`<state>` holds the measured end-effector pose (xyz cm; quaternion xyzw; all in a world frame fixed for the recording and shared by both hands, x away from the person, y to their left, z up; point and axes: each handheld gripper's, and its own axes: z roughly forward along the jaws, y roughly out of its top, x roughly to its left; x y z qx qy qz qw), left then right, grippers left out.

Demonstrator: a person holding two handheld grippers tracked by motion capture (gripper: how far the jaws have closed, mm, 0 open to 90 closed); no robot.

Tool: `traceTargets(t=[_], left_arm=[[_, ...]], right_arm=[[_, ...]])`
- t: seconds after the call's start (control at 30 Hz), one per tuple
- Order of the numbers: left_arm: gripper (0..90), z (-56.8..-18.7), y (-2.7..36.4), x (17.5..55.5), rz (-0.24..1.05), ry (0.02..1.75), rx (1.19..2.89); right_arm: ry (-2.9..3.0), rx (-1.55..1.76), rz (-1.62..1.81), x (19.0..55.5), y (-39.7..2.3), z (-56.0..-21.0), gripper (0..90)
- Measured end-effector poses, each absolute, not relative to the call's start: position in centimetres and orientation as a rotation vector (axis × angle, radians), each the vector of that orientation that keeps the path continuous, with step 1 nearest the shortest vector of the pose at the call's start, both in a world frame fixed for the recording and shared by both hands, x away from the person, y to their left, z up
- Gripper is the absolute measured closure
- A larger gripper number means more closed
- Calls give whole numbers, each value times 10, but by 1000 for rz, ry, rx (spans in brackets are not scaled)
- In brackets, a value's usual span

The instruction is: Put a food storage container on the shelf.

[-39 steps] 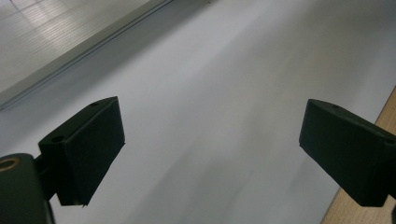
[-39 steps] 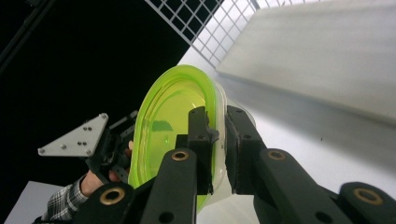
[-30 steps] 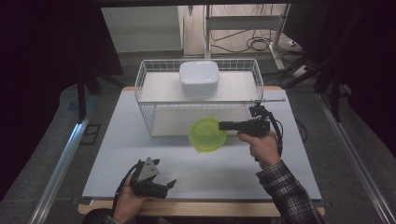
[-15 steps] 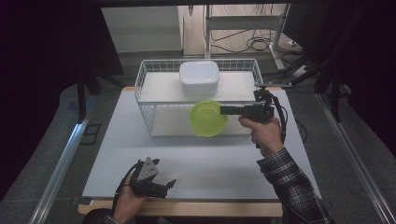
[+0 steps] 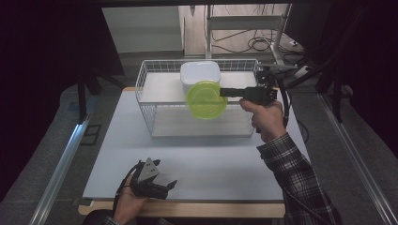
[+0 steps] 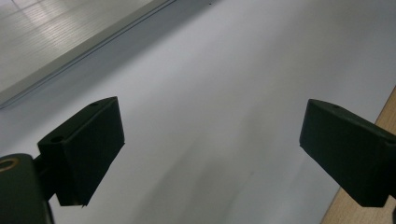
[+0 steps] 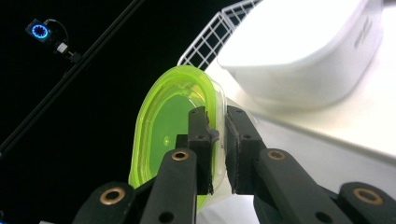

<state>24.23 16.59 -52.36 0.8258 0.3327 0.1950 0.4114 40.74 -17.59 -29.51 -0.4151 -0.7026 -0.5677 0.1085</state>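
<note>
So in that last second the right gripper (image 5: pixel 224 92) lifted the green bowl (image 5: pixel 205 100) off the desk (image 5: pixel 211 164), up over the wire basket (image 5: pixel 150 89) by the white container (image 5: pixel 201 74). Jaws were clamped on its rim. Looked basket-bound to me. Left gripper (image 5: pixel 162 186) sat idle, jaws wide open, holding nothing.

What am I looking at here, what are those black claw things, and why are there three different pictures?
A person sits at a table holding a hand-held gripper in each hand, no robot arm. The high view looks down from above; each of the other two comes from a camera riding on one gripper, looking along its black jaws. The right gripper is shut on the rim of a green bowl, holding it on edge above a white wire basket that contains a white container. The left gripper rests near the table's front edge, jaws open, holding nothing.
</note>
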Motion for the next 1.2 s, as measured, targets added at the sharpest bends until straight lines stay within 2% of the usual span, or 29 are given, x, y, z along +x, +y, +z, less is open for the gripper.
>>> traceTargets(t=[0.53, 1.2], left_arm=[[60, -523, 167, 242, 486, 835, 2072], [60, -523, 166, 241, 474, 824, 2074]], right_arm=[[-2049, -1365, -1767, 439, -156, -246, 819], [-1981, -1578, -1760, 484, -134, -252, 818]])
